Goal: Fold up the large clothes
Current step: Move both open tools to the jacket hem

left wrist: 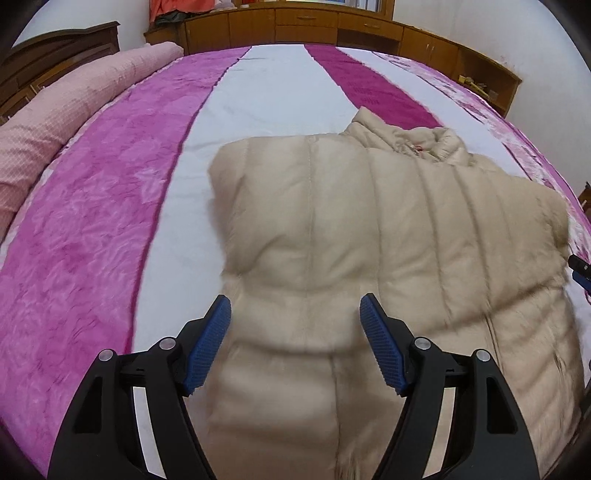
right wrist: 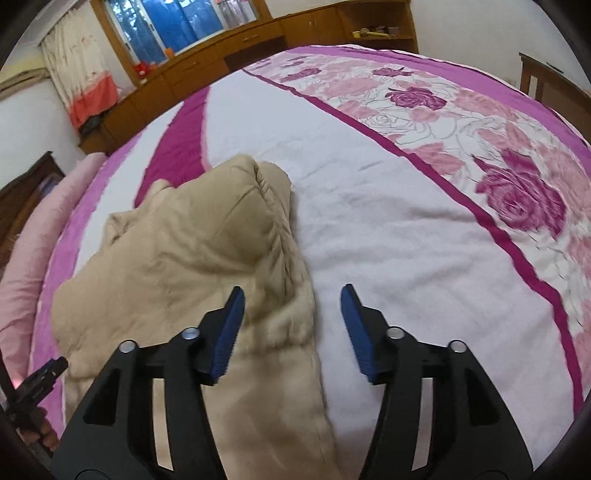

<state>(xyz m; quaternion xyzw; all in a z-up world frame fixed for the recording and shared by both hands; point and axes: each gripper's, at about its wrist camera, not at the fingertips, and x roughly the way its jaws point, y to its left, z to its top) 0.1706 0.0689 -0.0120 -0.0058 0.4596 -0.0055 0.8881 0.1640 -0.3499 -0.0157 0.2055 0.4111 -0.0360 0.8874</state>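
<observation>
A beige quilted puffer jacket (left wrist: 369, 229) lies on the bed, partly folded, its collar bunched at the far right. My left gripper (left wrist: 295, 306) is open and empty, hovering over the jacket's near part, holding nothing. In the right wrist view the jacket (right wrist: 192, 251) lies at the left with a folded puffy edge. My right gripper (right wrist: 291, 299) is open and empty above the jacket's right edge, its left finger over the fabric and its right finger over the bedspread. The left gripper shows at the lower left edge of the right wrist view (right wrist: 40, 376).
The bed carries a pink, magenta and white striped bedspread (left wrist: 110, 206) with a rose pattern on its right side (right wrist: 517, 192). A pink rolled bolster (left wrist: 55, 122) lies along the left. Wooden cabinets (left wrist: 295, 26) line the far wall, with a window (right wrist: 177, 22) above them.
</observation>
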